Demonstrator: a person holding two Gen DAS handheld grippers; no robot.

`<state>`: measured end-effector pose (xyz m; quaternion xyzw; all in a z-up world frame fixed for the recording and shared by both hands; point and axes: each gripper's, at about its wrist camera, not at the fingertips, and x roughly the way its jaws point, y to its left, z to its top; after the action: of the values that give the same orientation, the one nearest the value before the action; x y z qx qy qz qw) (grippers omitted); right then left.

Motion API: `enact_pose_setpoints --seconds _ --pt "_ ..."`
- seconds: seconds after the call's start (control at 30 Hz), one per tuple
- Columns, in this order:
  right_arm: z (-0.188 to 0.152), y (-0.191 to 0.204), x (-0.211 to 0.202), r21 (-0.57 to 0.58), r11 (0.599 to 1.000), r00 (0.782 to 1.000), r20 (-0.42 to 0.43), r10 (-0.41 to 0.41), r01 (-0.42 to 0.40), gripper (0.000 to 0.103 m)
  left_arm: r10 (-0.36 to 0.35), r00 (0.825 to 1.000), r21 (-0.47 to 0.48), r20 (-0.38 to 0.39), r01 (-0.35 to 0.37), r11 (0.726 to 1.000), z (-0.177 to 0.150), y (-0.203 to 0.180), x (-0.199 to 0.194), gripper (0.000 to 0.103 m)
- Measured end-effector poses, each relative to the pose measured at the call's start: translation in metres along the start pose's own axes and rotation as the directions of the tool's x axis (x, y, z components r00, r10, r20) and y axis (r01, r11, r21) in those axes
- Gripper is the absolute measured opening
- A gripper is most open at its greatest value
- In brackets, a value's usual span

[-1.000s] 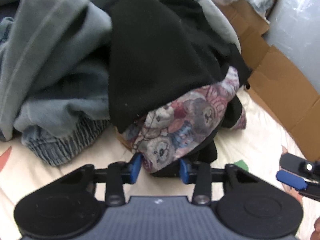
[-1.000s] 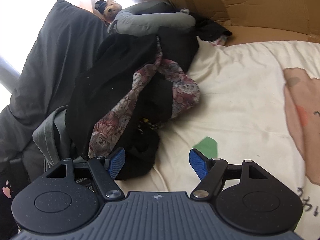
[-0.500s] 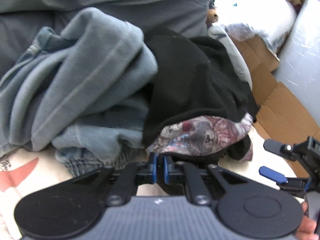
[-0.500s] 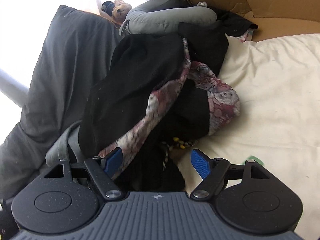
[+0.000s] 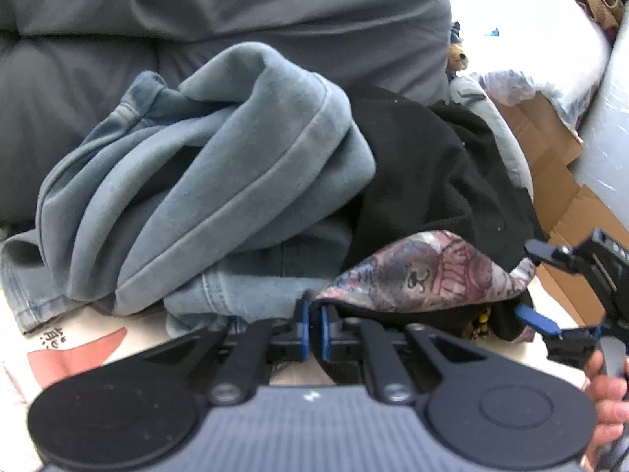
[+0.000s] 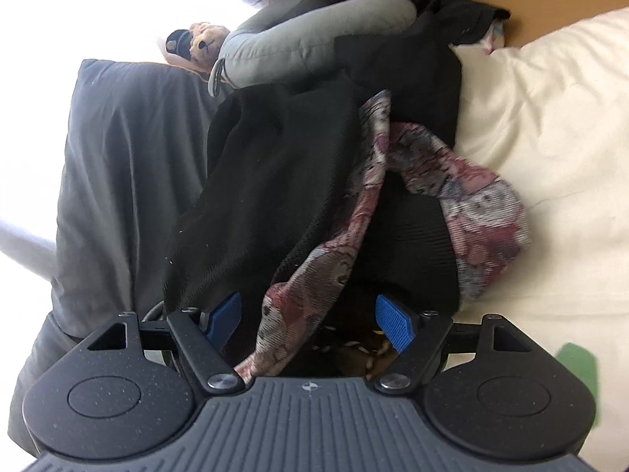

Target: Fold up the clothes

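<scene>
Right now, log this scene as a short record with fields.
surface: cream bedding
pile: grey-blue sweatshirt, black garment, bear-print cloth
left gripper: shut on the bear-print cloth's edge
right gripper: open, bear-print cloth between the jaws, pads not pressing
behind pile: dark pillow, cardboard, small teddy

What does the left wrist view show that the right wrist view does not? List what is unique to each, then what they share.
Left wrist only: the blue-grey sweatshirt, jeans, and the left gripper shut on the patterned cloth edge.
Right wrist only: the toy bear, grey cushion and green patch.
Both: the patterned cloth, black garment, cardboard, and the open right gripper.
</scene>
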<state>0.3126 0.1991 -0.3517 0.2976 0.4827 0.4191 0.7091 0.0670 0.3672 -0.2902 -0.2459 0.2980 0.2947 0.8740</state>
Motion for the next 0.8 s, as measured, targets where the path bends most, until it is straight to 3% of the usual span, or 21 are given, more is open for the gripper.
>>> enact_pose_setpoints --seconds 0.2,0.3,0.33,0.37,0.47,0.8 --pt "0.006 0.0 0.03 0.056 0.997 0.997 -0.057 0.06 -0.056 0.07 0.001 0.999 -0.027 -0.051 -0.002 1.0 -0.007 0.001 0.012 0.019" --pt "0.014 0.002 0.039 0.055 0.998 0.996 -0.077 0.041 -0.037 0.064 -0.004 0.997 -0.018 -0.074 0.003 1.0 -0.01 -0.004 0.019 0.024" --pt "0.016 0.002 0.04 0.057 0.998 0.996 -0.08 0.034 -0.03 0.053 -0.004 0.996 -0.013 -0.084 0.003 1.0 -0.012 -0.006 0.022 0.027" --pt "0.019 0.0 0.039 0.065 0.998 0.996 -0.083 0.02 -0.015 0.031 -0.003 0.995 -0.011 -0.095 0.002 1.0 -0.013 -0.007 0.025 0.033" --pt "0.027 -0.007 0.03 0.092 0.996 0.996 -0.082 0.018 -0.01 0.005 -0.011 0.993 -0.027 -0.118 0.008 1.0 -0.018 -0.008 0.027 0.043" --pt "0.044 -0.007 -0.037 -0.015 0.998 0.998 -0.013 -0.054 0.054 0.003 -0.112 0.982 -0.027 -0.152 0.109 0.994 -0.035 -0.031 0.028 0.06"
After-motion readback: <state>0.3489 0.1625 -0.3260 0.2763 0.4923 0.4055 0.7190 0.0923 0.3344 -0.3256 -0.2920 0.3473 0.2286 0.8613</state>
